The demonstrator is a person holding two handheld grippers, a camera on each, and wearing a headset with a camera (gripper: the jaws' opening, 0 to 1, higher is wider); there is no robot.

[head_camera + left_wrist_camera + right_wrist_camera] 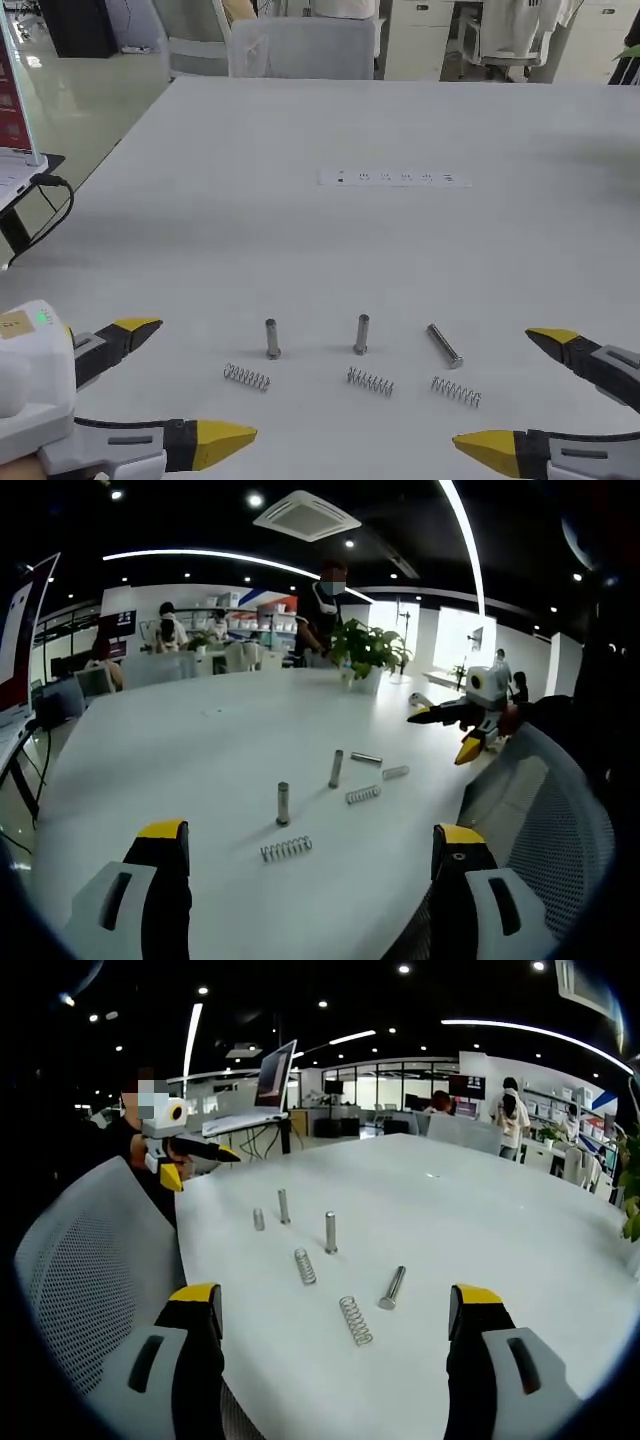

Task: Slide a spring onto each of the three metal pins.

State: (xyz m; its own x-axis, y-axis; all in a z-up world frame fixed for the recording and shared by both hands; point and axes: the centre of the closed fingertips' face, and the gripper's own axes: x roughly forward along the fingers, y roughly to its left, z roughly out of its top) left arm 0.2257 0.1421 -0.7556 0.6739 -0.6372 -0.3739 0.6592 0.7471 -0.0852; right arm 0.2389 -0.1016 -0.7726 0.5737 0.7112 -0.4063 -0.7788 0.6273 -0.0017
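The bench (420, 260) was a broad, plain white top in an open office with a dark ceiling and strip lights. A socket strip (393, 178) sat flush in the bench toward the far edge, and pale chairs (300, 45) stood along that edge. Off the left edge a laptop (15, 165) rested on a side stand, with a black cable (55, 205) looping down from it. In the left gripper view a potted plant (365, 648) stood at one end of the bench, with people beyond it.

Three short metal pins formed a row close to the near edge, about midway along it. The left pin (271, 338) and the middle pin (361, 334) stood upright on their wider ends. The right pin (443, 346) lay on its side, its wider end toward the near edge. A small coiled spring lay flat on the near-edge side of each pin, just beside it and apart from it: the left spring (246, 377), the middle spring (370, 381) and the right spring (456, 391).

The left tool (207, 378) hung over the near edge to the left of the row, its yellow-tipped jaws spread wide and holding nothing. The right tool (491, 388) hung to the right of the row, likewise gaping and holding nothing. A grey mesh chair back (90, 1260) showed at the near edge.

Bare white surface ran from the pins to the socket strip and out toward both side edges.
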